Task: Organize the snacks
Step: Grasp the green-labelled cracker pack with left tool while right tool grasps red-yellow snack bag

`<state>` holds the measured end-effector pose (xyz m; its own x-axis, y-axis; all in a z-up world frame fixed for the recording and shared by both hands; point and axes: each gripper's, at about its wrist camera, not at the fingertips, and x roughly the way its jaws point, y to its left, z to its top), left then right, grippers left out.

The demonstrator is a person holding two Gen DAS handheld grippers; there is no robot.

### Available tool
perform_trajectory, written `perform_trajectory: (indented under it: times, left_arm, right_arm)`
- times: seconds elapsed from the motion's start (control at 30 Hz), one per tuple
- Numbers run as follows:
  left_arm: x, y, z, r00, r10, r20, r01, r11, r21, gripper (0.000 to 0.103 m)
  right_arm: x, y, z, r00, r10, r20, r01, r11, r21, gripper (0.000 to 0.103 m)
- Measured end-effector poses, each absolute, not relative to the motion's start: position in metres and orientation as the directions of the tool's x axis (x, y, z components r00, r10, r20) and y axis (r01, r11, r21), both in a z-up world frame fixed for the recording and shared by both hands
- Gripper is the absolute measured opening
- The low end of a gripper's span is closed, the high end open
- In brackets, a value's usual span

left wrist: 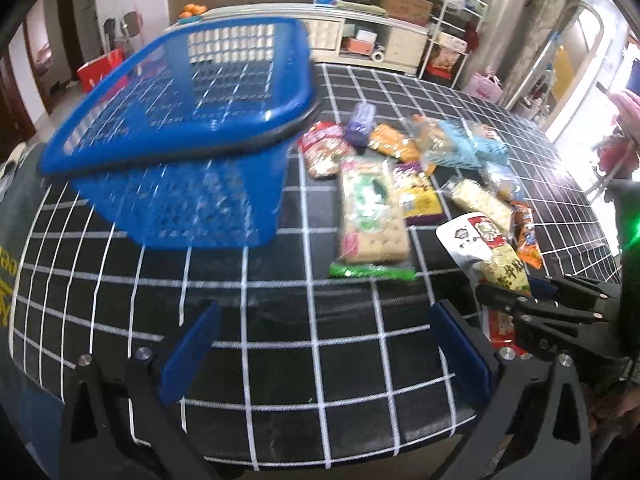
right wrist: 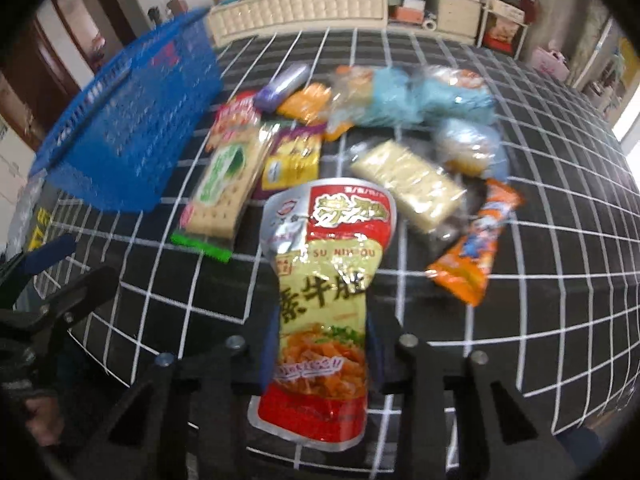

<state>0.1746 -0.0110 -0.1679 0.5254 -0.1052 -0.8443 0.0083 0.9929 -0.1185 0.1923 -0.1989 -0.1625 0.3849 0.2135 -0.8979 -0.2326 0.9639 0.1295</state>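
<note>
Right wrist: basket (right wrist: 132, 120) beside snacks (right wrist: 400, 120)

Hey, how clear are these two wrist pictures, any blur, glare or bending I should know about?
Left wrist view: the blue basket and cracker pack are smeared by motion blur; grid lines on the tablecloth bow from the fisheye; a window at the right edge is blown out. Right wrist view: the held red and yellow pouch reads fairly sharp with glare on its foil top; the snacks behind are soft.
</note>
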Motion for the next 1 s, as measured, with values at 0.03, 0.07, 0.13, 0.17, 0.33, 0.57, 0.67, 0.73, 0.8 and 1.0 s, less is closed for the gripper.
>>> perform_trajectory:
  times: [0.03, 0.07, 0.13, 0.17, 0.33, 0.57, 0.67, 0.73, 0.8, 1.0]
  left_arm:
    - [0.178, -0.014, -0.166, 0.529, -0.107, -0.842, 0.021, 0.993, -0.113, 0.103]
    - [0.183, -0.019, -0.162, 0.533, -0.107, -0.839, 0.036, 0.994, -0.104, 0.103]
    - [0.192, -0.028, -0.159, 0.539, -0.102, -0.836, 0.054, 0.995, -0.086, 0.103]
    - [0.196, -0.033, -0.158, 0.542, -0.098, -0.835, 0.062, 0.995, -0.077, 0.103]
    - [0.217, -0.060, -0.159, 0.543, -0.091, -0.835, 0.116, 0.993, -0.033, 0.103]
    - [0.251, -0.078, -0.178, 0.511, -0.073, -0.856, 0.156, 0.988, 0.008, 0.103]
    - [0.264, -0.080, -0.189, 0.491, -0.061, -0.869, 0.154, 0.988, 0.018, 0.103]
    - [0.272, -0.080, -0.195, 0.493, -0.056, -0.868, 0.143, 0.990, 0.017, 0.103]
    - [0.279, -0.080, -0.202, 0.485, -0.051, -0.873, 0.138, 0.990, 0.018, 0.103]
    - [0.298, -0.088, -0.225, 0.442, 0.003, -0.897, 0.142, 0.987, 0.073, 0.094]
  right_arm:
    - [0.194, -0.200, -0.158, 0.399, 0.215, -0.891, -0.225, 0.965, 0.132, 0.041]
    - [0.196, -0.204, -0.152, 0.418, 0.213, -0.883, -0.214, 0.968, 0.132, 0.041]
    - [0.200, -0.209, -0.146, 0.441, 0.209, -0.873, -0.200, 0.971, 0.131, 0.041]
    - [0.202, -0.209, -0.145, 0.449, 0.209, -0.869, -0.193, 0.972, 0.135, 0.041]
    - [0.211, -0.213, -0.143, 0.462, 0.203, -0.863, -0.165, 0.976, 0.141, 0.041]
    - [0.233, -0.223, -0.158, 0.461, 0.205, -0.864, -0.122, 0.978, 0.167, 0.041]
    - [0.237, -0.223, -0.165, 0.443, 0.194, -0.875, -0.118, 0.980, 0.157, 0.041]
    - [0.239, -0.221, -0.169, 0.442, 0.195, -0.876, -0.129, 0.980, 0.153, 0.041]
    - [0.241, -0.222, -0.172, 0.438, 0.197, -0.877, -0.126, 0.979, 0.157, 0.041]
    - [0.245, -0.223, -0.180, 0.423, 0.208, -0.882, -0.127, 0.977, 0.170, 0.041]
